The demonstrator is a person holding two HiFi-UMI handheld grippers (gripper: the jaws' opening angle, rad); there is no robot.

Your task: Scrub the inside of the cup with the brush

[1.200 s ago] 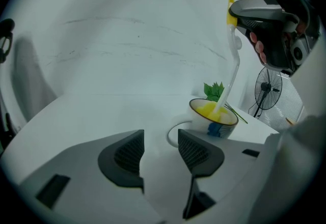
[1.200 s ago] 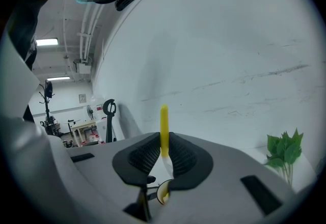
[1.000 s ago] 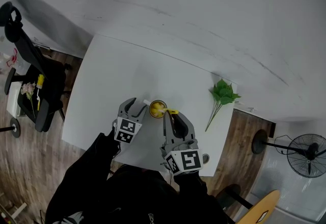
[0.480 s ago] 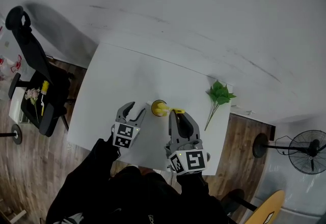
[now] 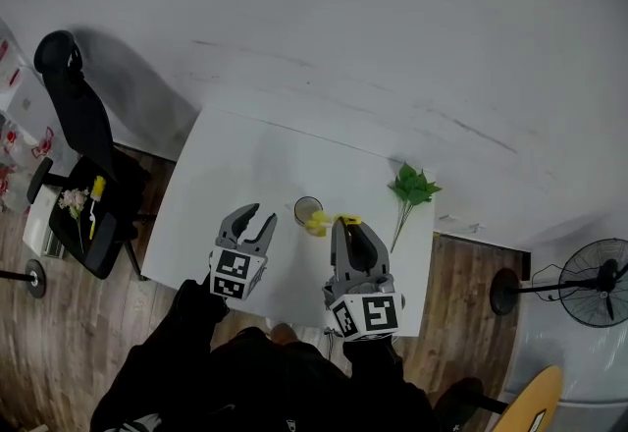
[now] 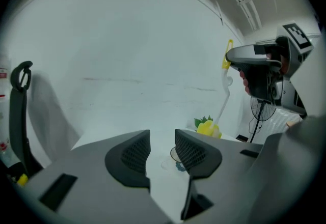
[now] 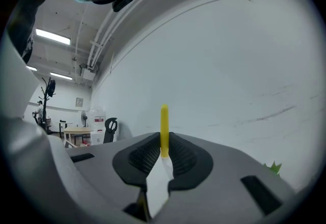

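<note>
A clear glass cup stands on the white table. My right gripper is shut on the brush's yellow-tipped handle, which stands upright between the pads. The brush's yellow head hangs just above the cup's near right rim, outside the glass. In the left gripper view the cup shows partly behind the right jaw, with the yellow head above and to its right. My left gripper is raised to the left of the cup; its jaws have just been closing, stand open, and have nothing between them.
A green leafy sprig lies near the table's right edge. A black office chair stands on the wood floor to the left, and a fan at the far right. A white wall runs behind the table.
Both grippers have risen off the table. The brush's yellow head has come up out of the cup. The left jaws stand narrower than before.
</note>
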